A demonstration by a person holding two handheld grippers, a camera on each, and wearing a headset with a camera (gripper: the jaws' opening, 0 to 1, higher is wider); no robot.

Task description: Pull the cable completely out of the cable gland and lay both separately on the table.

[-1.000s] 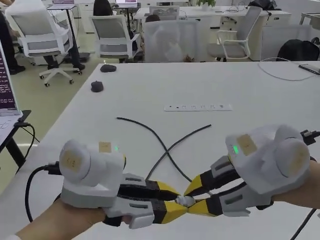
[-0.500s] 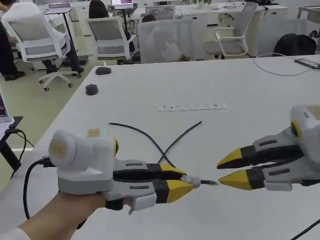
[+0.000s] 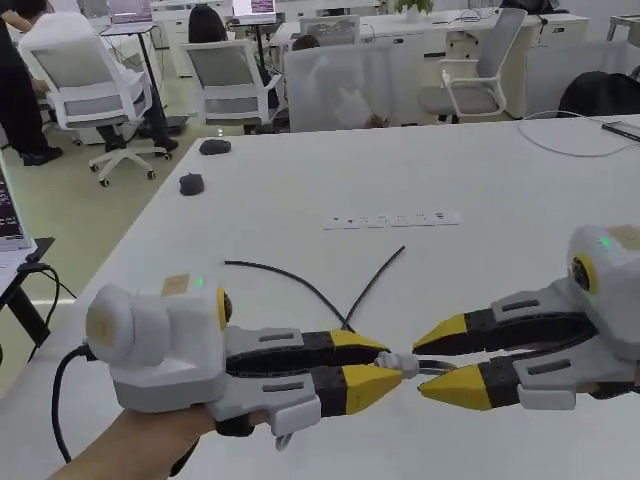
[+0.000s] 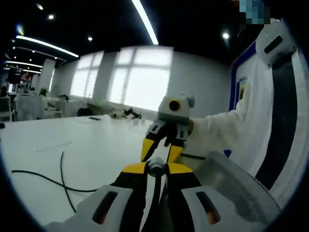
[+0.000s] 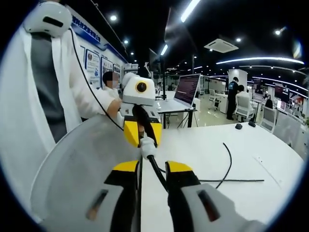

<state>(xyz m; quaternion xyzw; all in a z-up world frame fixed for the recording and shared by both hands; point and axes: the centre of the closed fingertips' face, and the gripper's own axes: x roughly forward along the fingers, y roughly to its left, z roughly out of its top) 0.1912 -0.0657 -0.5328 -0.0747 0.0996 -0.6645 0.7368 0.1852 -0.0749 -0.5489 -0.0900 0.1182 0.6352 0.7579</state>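
A small grey-white cable gland (image 3: 388, 362) sits pinched between the yellow tips of my left gripper (image 3: 383, 363), held above the table. The left gripper view has the gland (image 4: 155, 166) right at its own tips (image 4: 155, 169). A dark cable (image 3: 432, 368) sticks out of the gland toward my right gripper (image 3: 421, 367), whose jaws stand apart above and below it. In the right gripper view the cable (image 5: 155, 169) runs from the gland (image 5: 146, 146) down between the spread jaws of the right gripper (image 5: 153, 168).
Two black cables (image 3: 300, 281) (image 3: 376, 273) lie crossed on the white table (image 3: 500, 180) behind the grippers. A white power strip (image 3: 392, 219) lies further back. Two dark mice (image 3: 191, 183) (image 3: 214, 147) rest near the far left edge, with office chairs beyond.
The right gripper drew away to the right from the gland, then came back left. Its open jaws now straddle the cable stub. The left gripper kept hold of the gland.
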